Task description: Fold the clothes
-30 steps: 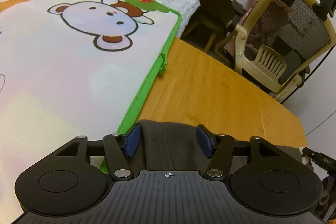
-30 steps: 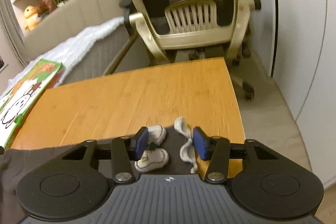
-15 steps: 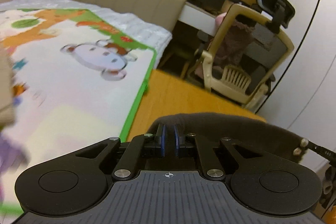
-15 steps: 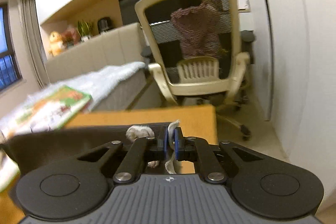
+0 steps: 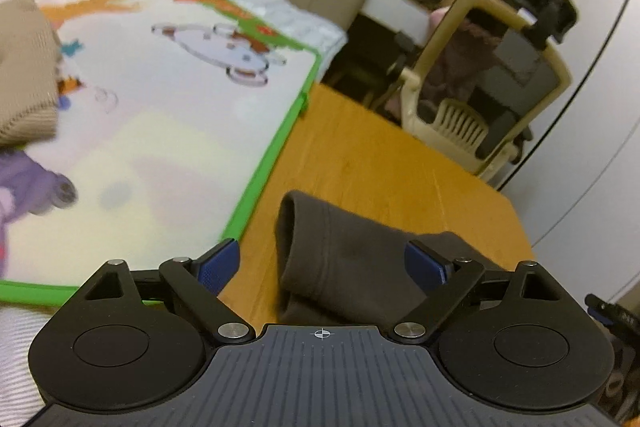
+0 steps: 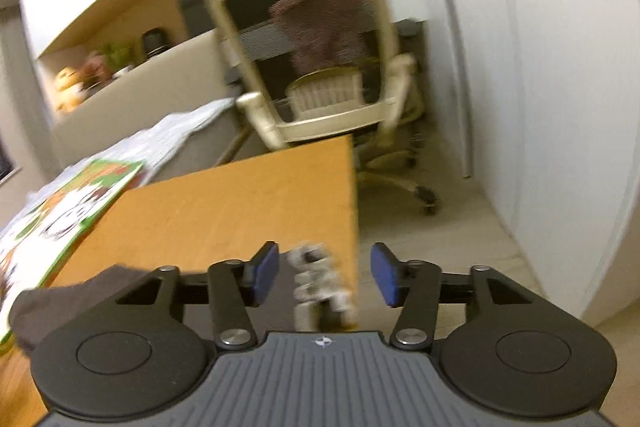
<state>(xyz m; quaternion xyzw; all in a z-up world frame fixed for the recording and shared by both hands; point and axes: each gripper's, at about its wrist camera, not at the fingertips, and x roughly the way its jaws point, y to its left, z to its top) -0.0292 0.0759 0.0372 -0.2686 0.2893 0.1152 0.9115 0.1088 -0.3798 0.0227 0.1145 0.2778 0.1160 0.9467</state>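
Note:
A dark brown garment (image 5: 344,247) lies folded over on the wooden table (image 5: 380,163), its rounded fold edge pointing toward the far side. My left gripper (image 5: 322,259) hovers over it; its jaws are opening and stand wide, with cloth between the blue pads but not pressed. In the right wrist view my right gripper (image 6: 325,269) is also opening; the garment's white drawstring ends (image 6: 316,279) sit loose between its pads near the table's right edge. The brown cloth (image 6: 80,299) also shows at the lower left there.
A cartoon play mat (image 5: 160,131) with a green border covers the bed left of the table. A beige knitted garment (image 5: 24,75) lies on it at the far left. A beige mesh office chair (image 6: 320,67) stands beyond the table, a white wall to the right.
Both grippers closed on the garment's edge, carried it back over itself, and have now opened. The cloth has dropped from the pads and lies doubled on the table.

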